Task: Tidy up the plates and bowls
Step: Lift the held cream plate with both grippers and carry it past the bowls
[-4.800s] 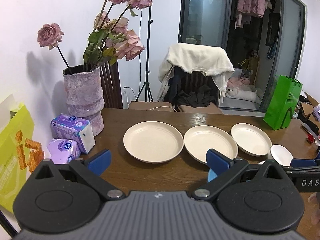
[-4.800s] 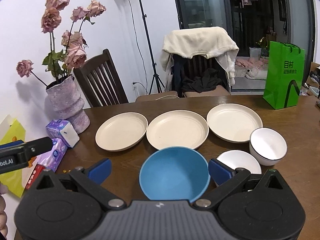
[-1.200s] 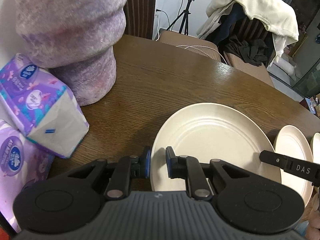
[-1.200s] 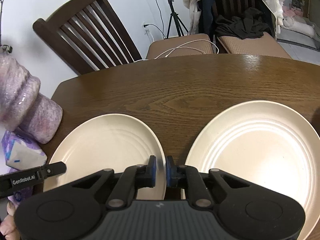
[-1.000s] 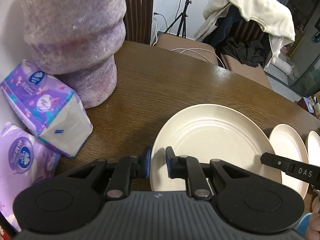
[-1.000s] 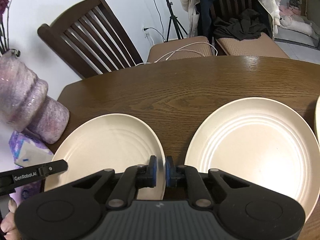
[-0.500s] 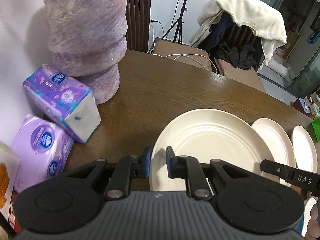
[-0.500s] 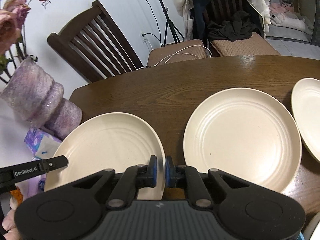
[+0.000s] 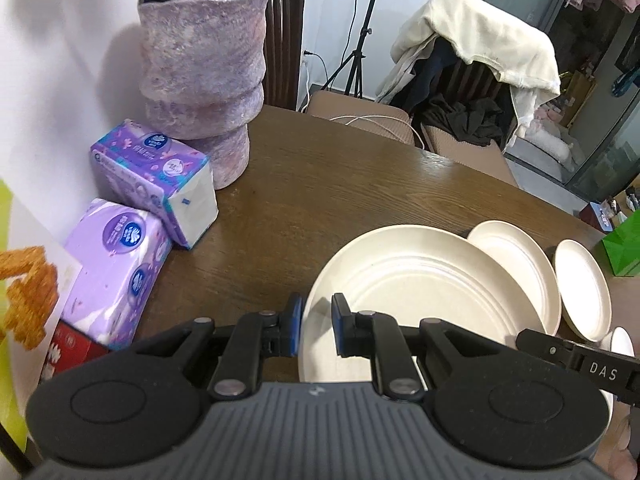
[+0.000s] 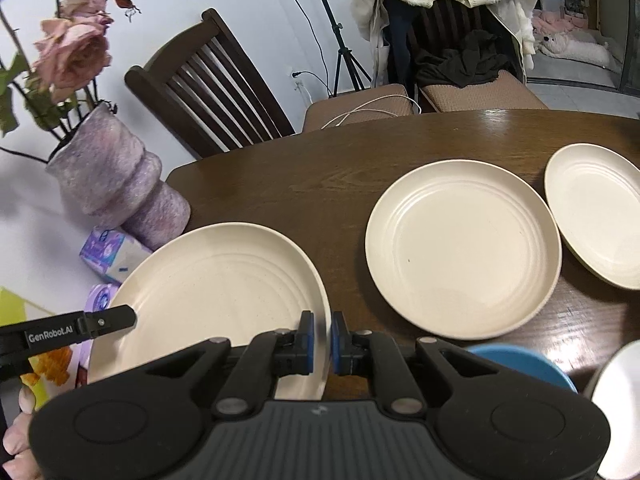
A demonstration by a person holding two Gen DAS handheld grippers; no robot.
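The cream plate (image 10: 216, 292) was pinched from both sides: the left hand-held gripper (image 9: 316, 330) had its jaws nearly closed on the plate's left rim, and the right hand-held gripper (image 10: 320, 342) was clamped tight on the right rim. The plate looked lifted off the bench (image 10: 320, 168), hanging just ahead of both sets of fingers.

Right of the right hand-held gripper, a second cream plate (image 10: 460, 248) sat flat on the bench, with a third plate (image 10: 600, 212) just beyond it, close but not clearly touching. A blue bowl (image 10: 520, 364) peeked out right beside the right hand-held gripper's body.

Ahead and left of the left hand-held gripper stood a purple vase (image 9: 204, 76), with two tissue packs (image 9: 156, 180) just beside its base. Wooden chairs (image 10: 212, 92) stood past the bench's far edge.
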